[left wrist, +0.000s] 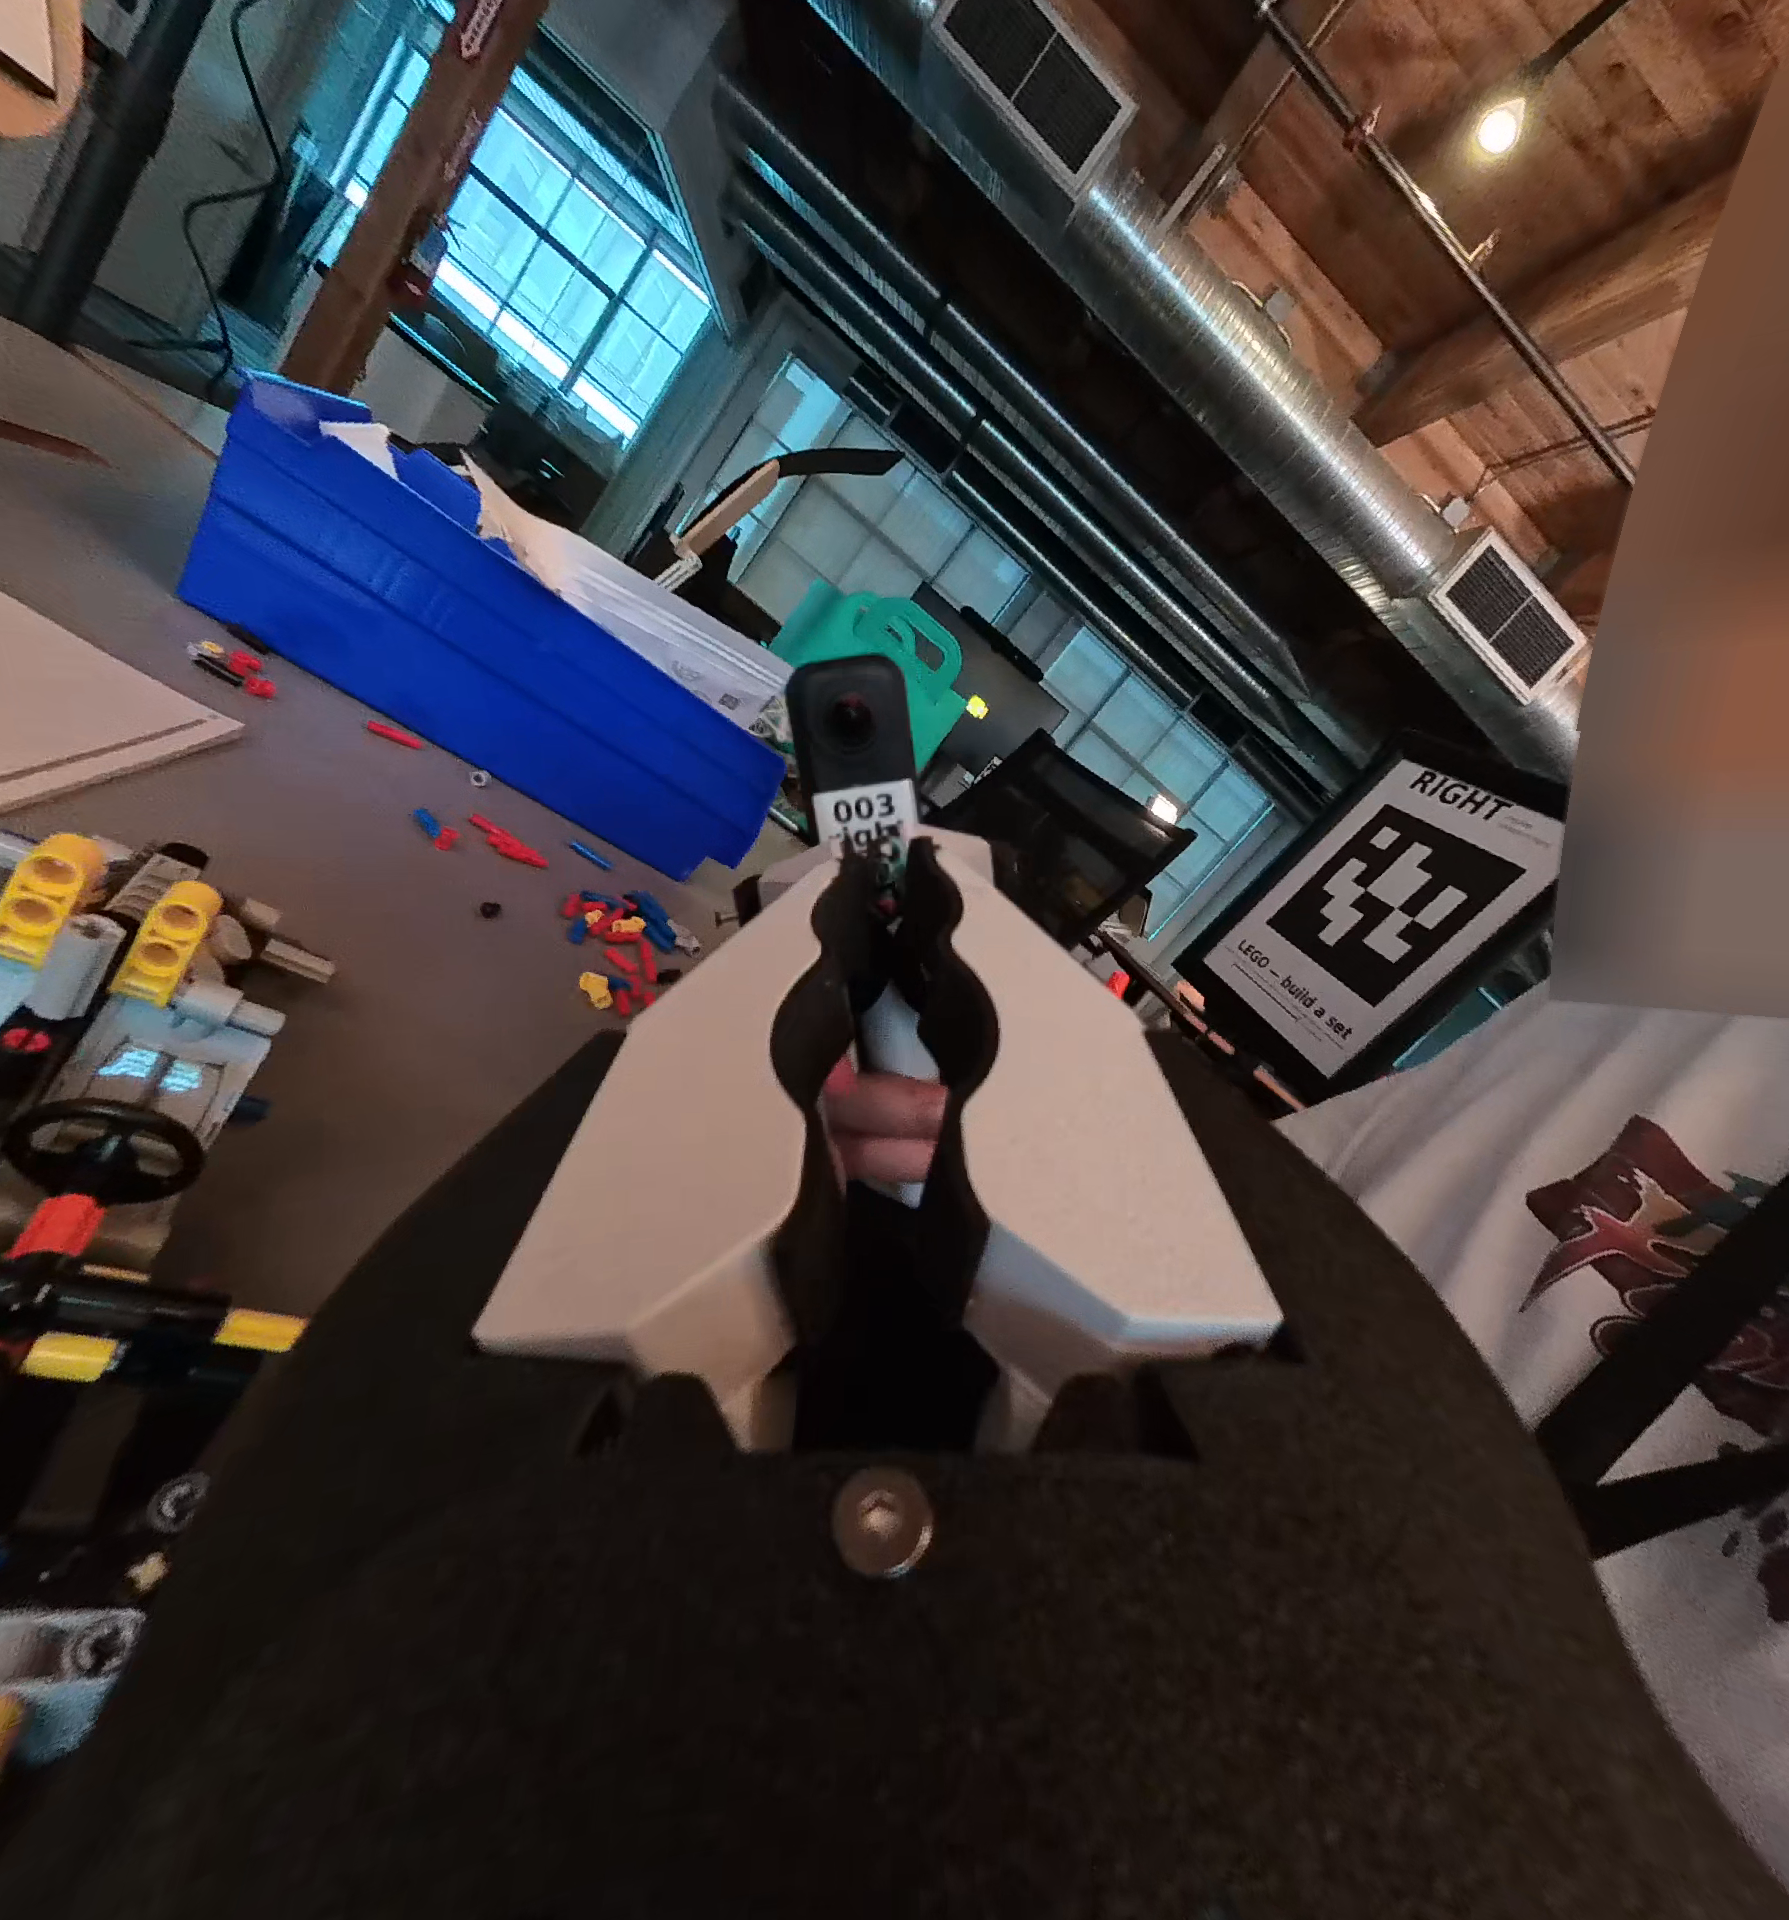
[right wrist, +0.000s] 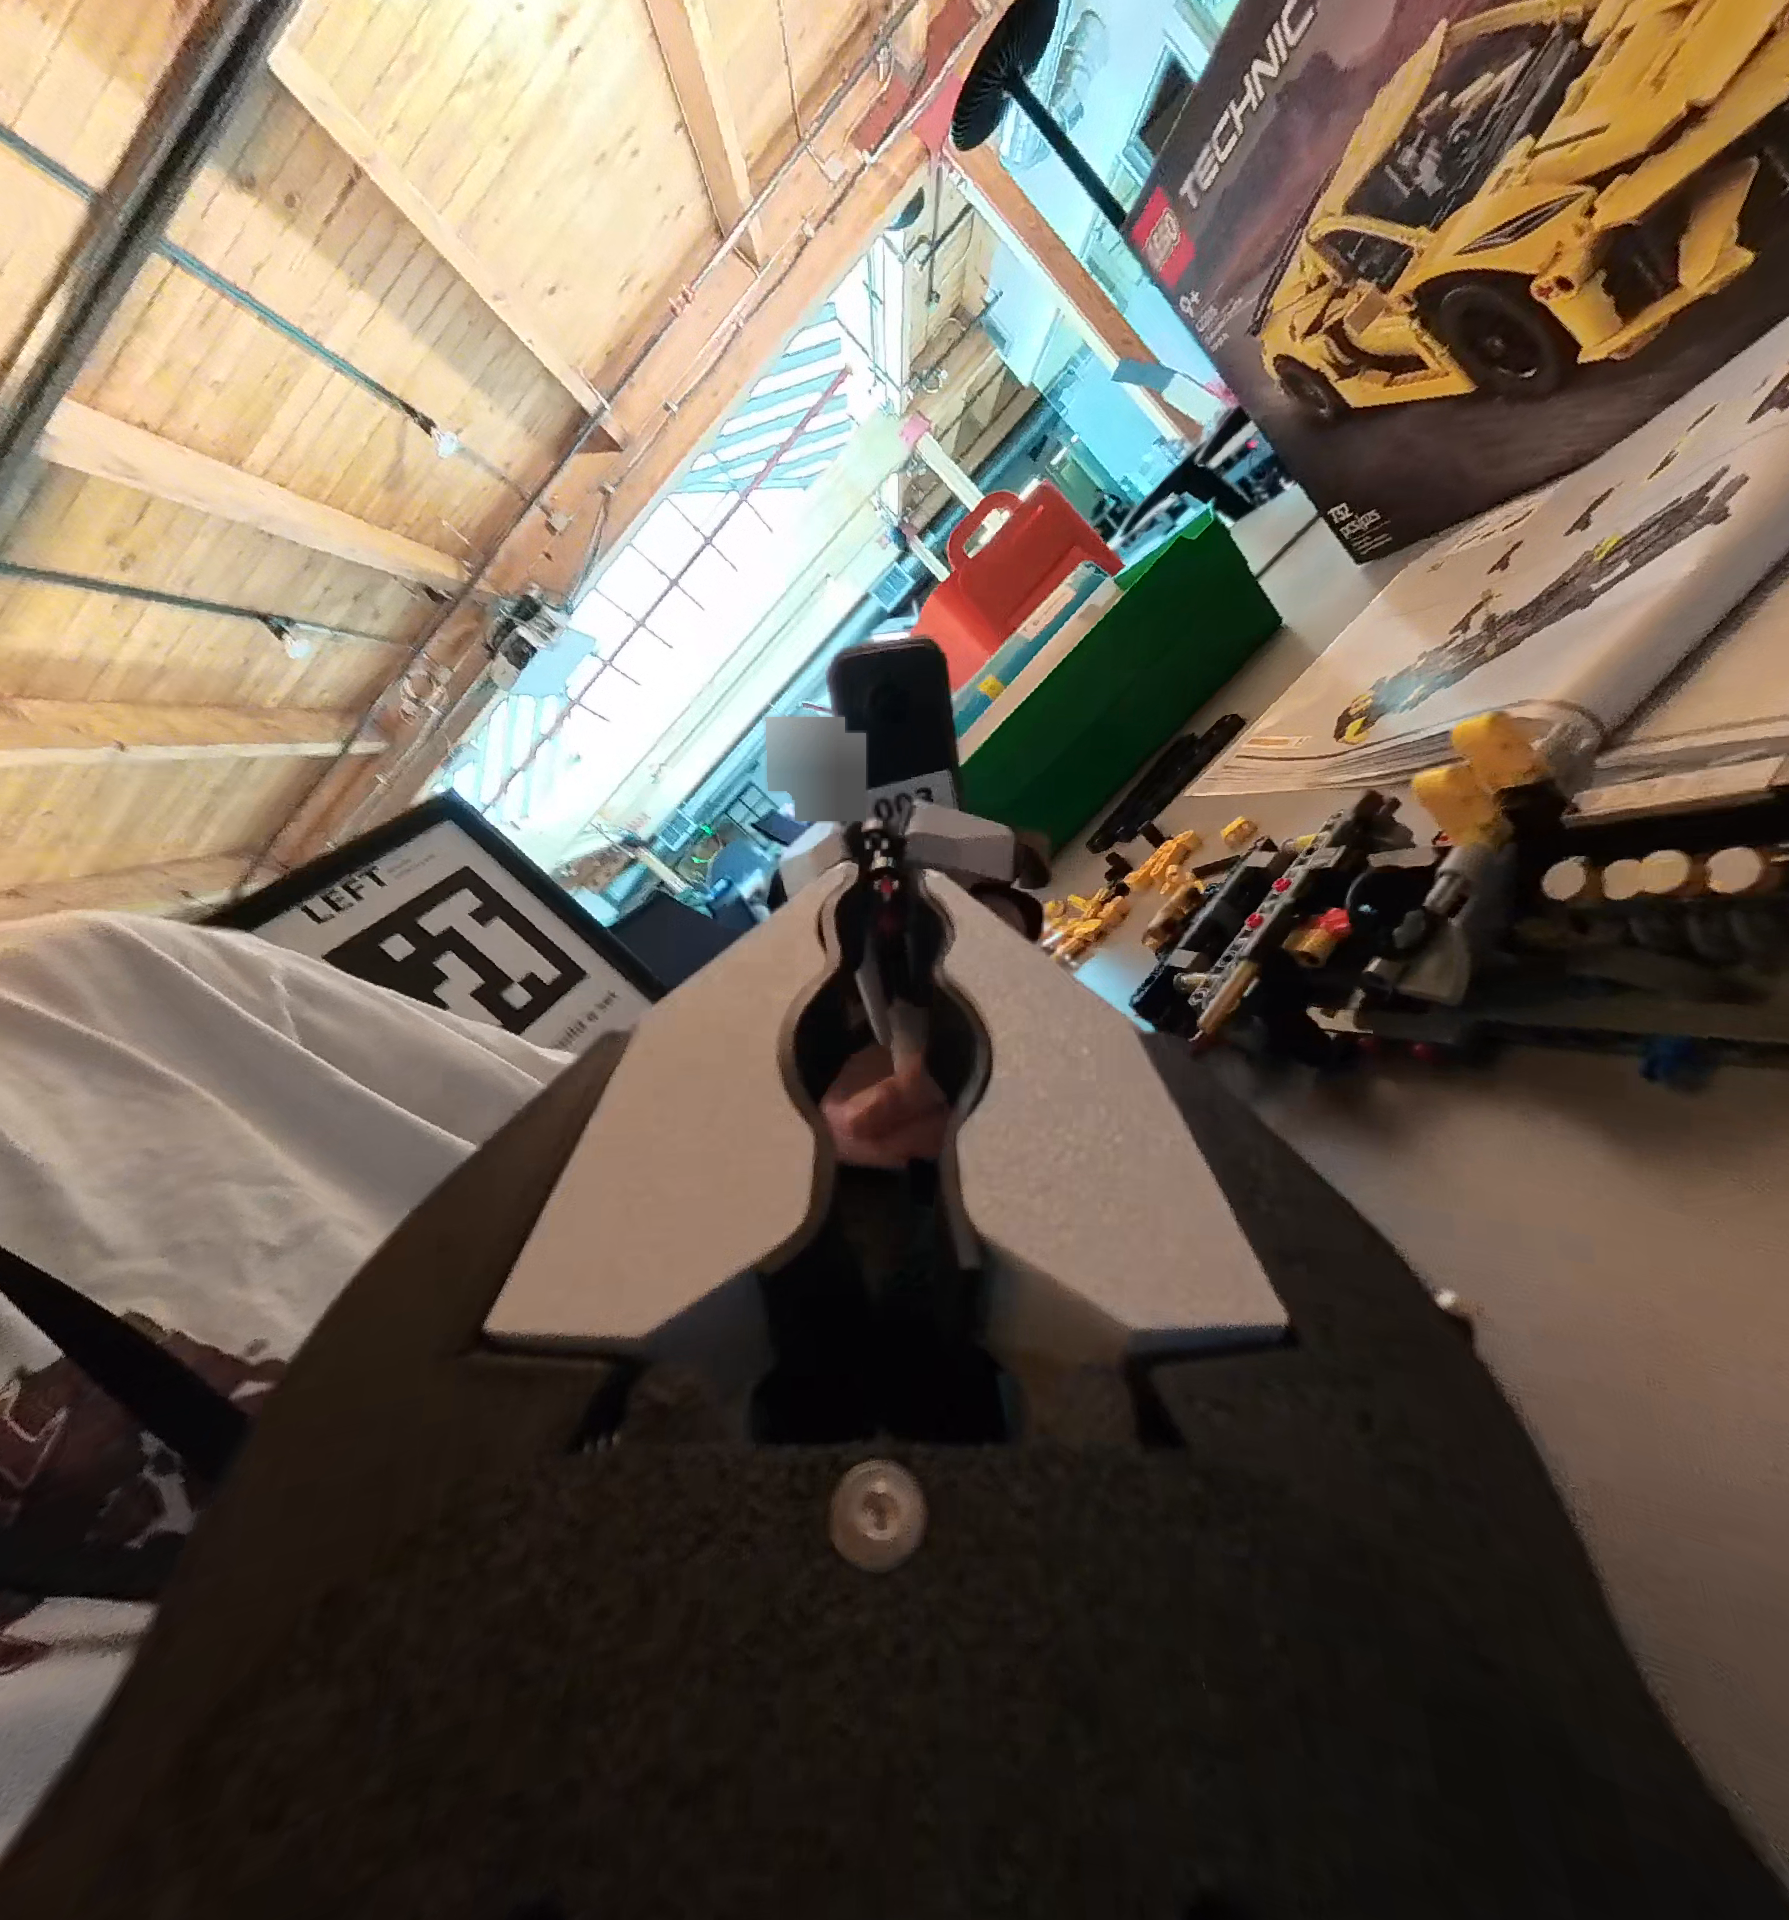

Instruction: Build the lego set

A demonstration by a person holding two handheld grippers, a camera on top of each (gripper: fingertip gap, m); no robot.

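left tool (left wrist: 885, 862) and right tool (right wrist: 882, 862) pinched tip-to-tip, nothing seen held | chassis (right wrist: 1441, 935) lower right on worktop (right wrist: 1492, 1247) | risk: loose pins (left wrist: 615, 940) scattered if swept

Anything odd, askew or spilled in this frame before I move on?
Yes. Both grippers are raised off the table, tip to tip: the left gripper and right gripper face each other, fingers closed, no piece visibly held. Small red, blue and yellow pins lie scattered loose beside the blue bin. The part-built car looks undamaged.
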